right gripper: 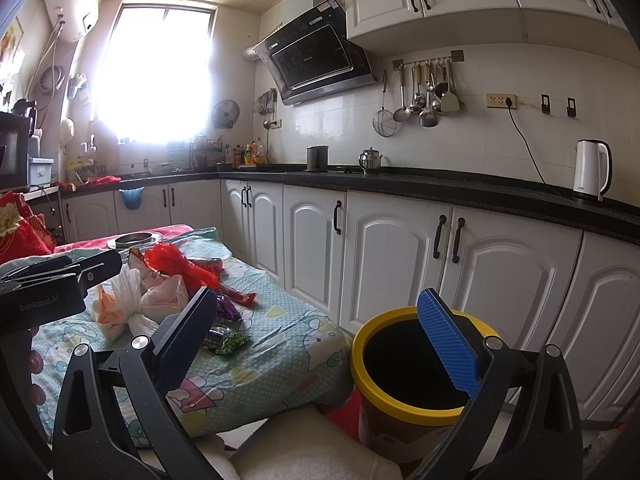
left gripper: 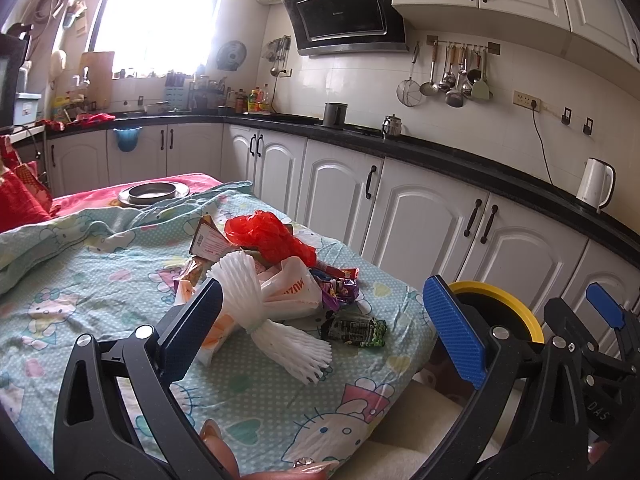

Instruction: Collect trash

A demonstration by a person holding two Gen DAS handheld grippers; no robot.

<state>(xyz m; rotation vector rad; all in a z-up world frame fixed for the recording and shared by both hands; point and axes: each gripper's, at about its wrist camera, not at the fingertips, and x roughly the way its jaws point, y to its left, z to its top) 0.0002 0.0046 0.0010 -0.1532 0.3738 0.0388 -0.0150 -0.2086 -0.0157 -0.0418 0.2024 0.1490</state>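
Mostly light, crinkly stuff: trash pile [left gripper: 276, 280] mid-table on the cloth [left gripper: 100, 300], bin [right gripper: 408, 368] just off the table's corner. Foam net [left gripper: 272, 316] is soft and springy; take it at the tied waist. Green wrapper [left gripper: 354, 332] looks slick, so pinch an edge. Left gripper [left gripper: 320, 328] and right gripper [right gripper: 320, 340] both spread, empty.

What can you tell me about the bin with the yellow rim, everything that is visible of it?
The yellow-rimmed bin is a round, open container with no lid. Its thick rim looks like yellow plastic, its inside is dark and no contents show, and its outer wall is dark reddish brown with a faint print. It stands upright on the floor, beside the corner of the cloth-covered table and in front of the white cabinets. No gripper touches it.
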